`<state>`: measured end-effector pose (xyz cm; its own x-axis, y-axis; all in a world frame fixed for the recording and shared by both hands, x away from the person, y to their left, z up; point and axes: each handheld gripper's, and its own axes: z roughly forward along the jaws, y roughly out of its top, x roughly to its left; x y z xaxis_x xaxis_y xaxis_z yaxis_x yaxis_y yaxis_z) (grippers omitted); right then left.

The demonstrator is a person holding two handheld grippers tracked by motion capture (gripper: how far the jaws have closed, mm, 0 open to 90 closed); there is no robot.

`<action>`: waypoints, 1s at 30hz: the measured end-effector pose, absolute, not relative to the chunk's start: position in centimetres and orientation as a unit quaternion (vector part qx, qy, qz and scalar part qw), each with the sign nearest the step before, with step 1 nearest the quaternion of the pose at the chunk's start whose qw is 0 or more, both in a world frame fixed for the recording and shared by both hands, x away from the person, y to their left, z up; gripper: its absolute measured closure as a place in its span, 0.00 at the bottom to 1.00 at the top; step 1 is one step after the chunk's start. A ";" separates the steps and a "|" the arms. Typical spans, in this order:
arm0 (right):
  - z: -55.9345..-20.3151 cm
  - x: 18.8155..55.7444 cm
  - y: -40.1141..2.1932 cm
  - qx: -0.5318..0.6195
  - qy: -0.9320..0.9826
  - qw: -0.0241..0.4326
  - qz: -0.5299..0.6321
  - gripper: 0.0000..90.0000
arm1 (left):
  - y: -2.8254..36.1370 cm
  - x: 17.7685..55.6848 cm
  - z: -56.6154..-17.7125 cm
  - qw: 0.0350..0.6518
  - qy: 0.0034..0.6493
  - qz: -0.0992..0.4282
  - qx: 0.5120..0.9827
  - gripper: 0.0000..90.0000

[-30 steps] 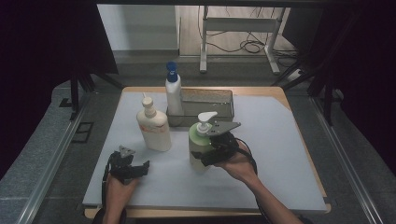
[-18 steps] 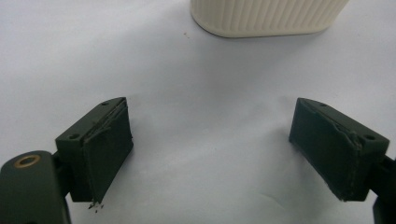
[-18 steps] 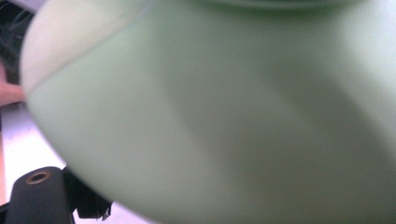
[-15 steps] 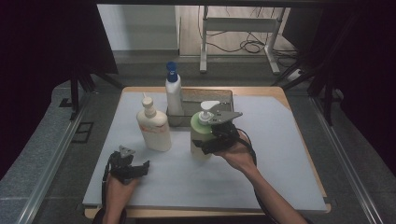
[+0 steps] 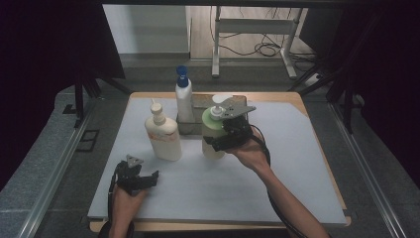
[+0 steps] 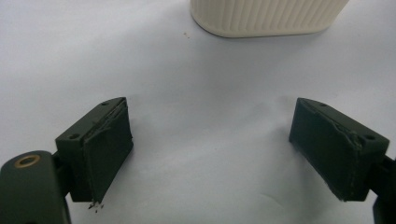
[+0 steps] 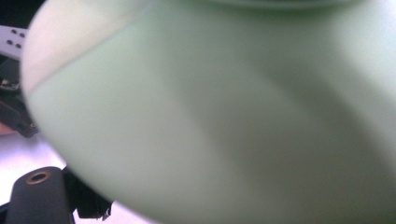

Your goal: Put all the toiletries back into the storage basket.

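At frame centre, the right claw (image 5: pixel 218 141) is gripping a green pump bottle (image 5: pixel 212 130), lifting it above the worktop (image 5: pixel 297 163). At lower left, the left claw (image 5: pixel 141 179) is resting with jaws apart.

Light falls from above onto the pale table top (image 5: pixel 297 163), which glows evenly, while the upper corners and side edges of the high view sink into near-black. Shadows there are soft and short. In the right gripper view the green bottle (image 7: pixel 224 116) sits so close it is smeared out of focus. The left gripper view is bright, slightly washed, with faint shadows beneath its jaws.
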<state>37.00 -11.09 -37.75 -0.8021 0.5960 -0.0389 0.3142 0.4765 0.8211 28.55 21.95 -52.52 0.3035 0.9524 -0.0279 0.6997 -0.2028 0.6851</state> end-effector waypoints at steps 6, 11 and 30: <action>-37.1 37.9 -11.2 0.281 0.840 0.170 0.432 0.14 | 22.0 28.6 -52.5 0.306 0.553 0.207 0.747 0.14; -36.8 38.4 -11.2 0.288 0.837 0.174 0.431 0.14 | 22.0 28.6 -52.5 0.306 0.553 0.207 0.747 0.14; -34.9 40.7 -10.6 0.301 0.826 0.199 0.433 0.14 | 22.0 28.6 -52.5 0.305 0.553 0.207 0.747 0.14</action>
<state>40.75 -10.57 -34.90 -0.7400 0.6693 -0.0671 0.3253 0.4434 0.8352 28.56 21.96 -52.53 0.3031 0.9526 -0.0283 0.7000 -0.2024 0.6849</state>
